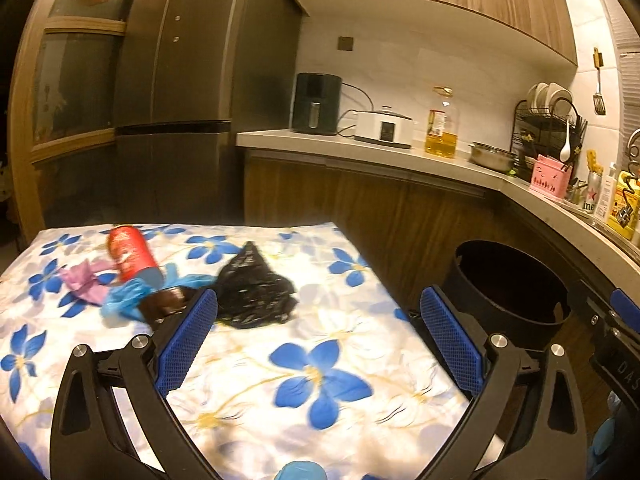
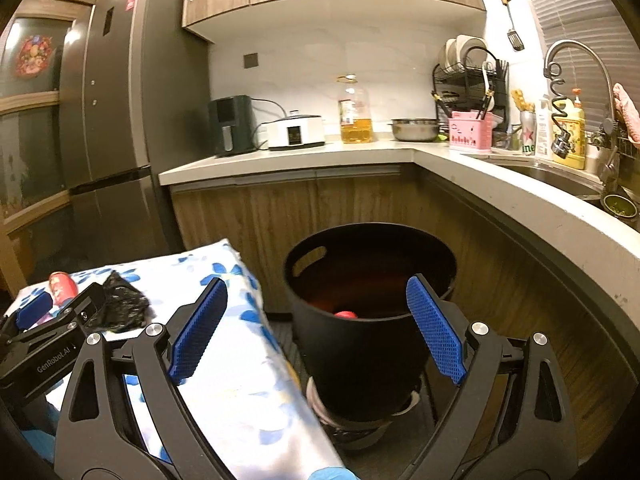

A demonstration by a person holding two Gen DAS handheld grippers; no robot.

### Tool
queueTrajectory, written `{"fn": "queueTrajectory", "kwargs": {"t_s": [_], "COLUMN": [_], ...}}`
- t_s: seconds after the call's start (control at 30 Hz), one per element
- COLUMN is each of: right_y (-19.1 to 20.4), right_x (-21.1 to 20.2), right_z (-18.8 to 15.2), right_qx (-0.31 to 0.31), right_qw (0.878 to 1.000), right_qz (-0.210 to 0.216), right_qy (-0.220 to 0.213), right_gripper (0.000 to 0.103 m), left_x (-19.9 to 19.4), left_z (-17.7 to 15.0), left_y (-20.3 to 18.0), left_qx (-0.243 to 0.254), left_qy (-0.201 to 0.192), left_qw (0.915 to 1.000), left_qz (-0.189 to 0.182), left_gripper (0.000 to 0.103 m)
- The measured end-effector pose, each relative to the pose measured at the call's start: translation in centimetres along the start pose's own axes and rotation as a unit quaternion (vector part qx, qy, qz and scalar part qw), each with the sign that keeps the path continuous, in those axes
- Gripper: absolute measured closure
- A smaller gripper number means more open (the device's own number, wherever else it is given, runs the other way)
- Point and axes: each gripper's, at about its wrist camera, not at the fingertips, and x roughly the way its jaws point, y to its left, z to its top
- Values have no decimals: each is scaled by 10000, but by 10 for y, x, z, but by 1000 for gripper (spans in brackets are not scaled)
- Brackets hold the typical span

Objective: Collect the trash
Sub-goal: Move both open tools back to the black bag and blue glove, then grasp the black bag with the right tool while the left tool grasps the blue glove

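Observation:
On the flowered table [image 1: 248, 392] lie a red can [image 1: 130, 254], a crumpled black bag [image 1: 252, 292], a pink wrapper [image 1: 86, 282], a blue glove-like scrap [image 1: 128, 298] and a dark brown wrapper [image 1: 166, 306]. My left gripper [image 1: 320, 320] is open and empty, just short of the black bag. The black bin [image 2: 372, 304] stands right of the table; something red [image 2: 346, 314] lies inside. My right gripper [image 2: 318, 304] is open and empty above the bin's near rim. The bin also shows in the left wrist view [image 1: 508, 280]. The left gripper also shows in the right wrist view [image 2: 56, 312].
A kitchen counter [image 2: 304, 156] wraps around behind and right, with an air fryer [image 2: 232, 126], a cooker [image 2: 296, 132], an oil bottle [image 2: 354, 110], a metal bowl [image 2: 416, 128] and a dish rack [image 2: 470, 76]. A fridge [image 2: 112, 120] stands left. A sink [image 2: 560, 172] is at the right.

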Motion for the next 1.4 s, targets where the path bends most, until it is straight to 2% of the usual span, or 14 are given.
{"fn": "queueTrajectory", "kwargs": {"t_s": [0.37,0.77,1.13,1.4], "right_y": [47,120,196,234], "right_x": [-17,-3,47,107], "right_z": [-13,-39,-53,-54], "right_qx": [-141,-485,-854,-872], "right_qw": [9993,9942,9866,9837], "right_qz": [356,941,1358,1394], "right_qy": [11,196,304,730], "right_gripper": [11,11,11,11], "left_x": [-28,-39,-26,-9], "left_z": [-8,-24,-24,-21], "left_y": [46,121,168,185], "left_qx": [-38,-311,-555,-571], "left_qy": [-130,-65,-49,8], "left_qw": [9988,9928,9863,9855], "left_qz": [465,1154,1552,1598], "left_gripper": [6,6,6,6]}}
